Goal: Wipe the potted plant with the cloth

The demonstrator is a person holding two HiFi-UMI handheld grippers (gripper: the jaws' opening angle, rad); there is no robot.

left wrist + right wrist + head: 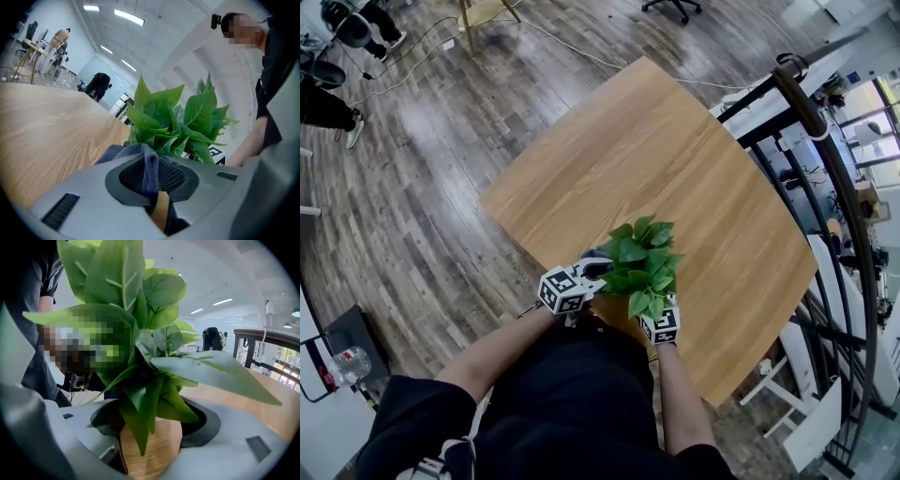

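Table (675, 169) beneath potted plant (642, 262), pot (150, 448) clamped between right gripper (152, 425) jaws, set wide. Left gripper (152, 173) jaws pinch grey-blue cloth (149, 164), leaves (187, 122) just beyond the tips. Wiping apparently under way; extent wiped undeterminable.

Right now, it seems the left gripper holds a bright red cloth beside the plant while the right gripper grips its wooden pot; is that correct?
Not quite: the cloth is blue-grey, not bright red, as the left gripper view shows. The rest stands: the left gripper holds it beside the plant, and the right gripper grips the wooden pot.
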